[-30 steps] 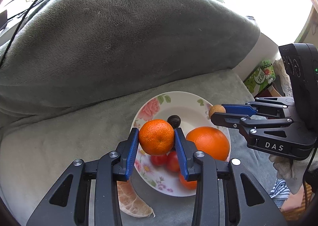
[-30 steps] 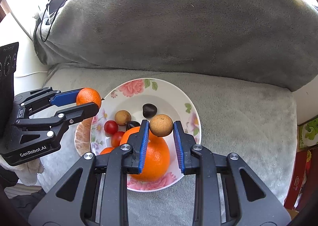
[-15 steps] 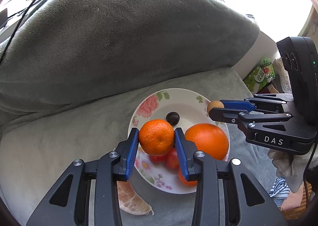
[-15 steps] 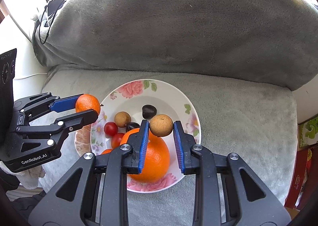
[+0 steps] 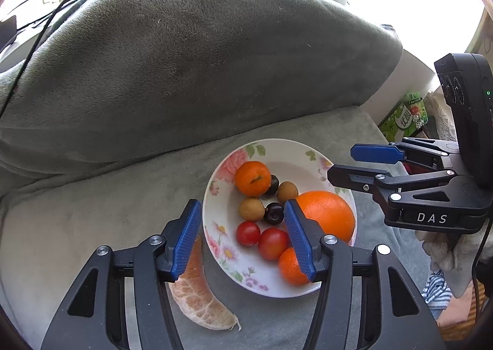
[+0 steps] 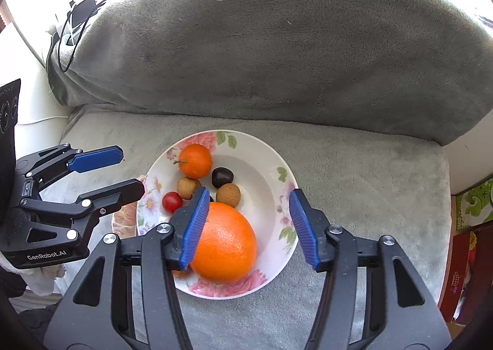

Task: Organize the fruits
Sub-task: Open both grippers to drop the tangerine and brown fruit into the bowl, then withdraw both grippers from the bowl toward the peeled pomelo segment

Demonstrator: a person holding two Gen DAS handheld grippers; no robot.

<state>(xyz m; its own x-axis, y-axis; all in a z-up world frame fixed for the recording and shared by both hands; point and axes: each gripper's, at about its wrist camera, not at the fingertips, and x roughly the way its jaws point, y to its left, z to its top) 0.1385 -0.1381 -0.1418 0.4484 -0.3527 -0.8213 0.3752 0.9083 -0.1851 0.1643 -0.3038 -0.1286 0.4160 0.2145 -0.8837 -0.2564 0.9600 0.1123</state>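
Opening, my left tool and my right tool both spread their blue pads with nothing pinched. The small orange mandarin lay at the far side of the white flowered plate on the grey blanket, touching a dark cherry. The round tan longan rested beside the large orange.

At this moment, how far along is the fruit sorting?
Done: mandarin, large orange, longans and cherry tomatoes sit in the floral plate. In hand: nothing; the left hand-held gripper and right hand-held gripper are opening, empty. Left: the pomelo segment beside the plate.
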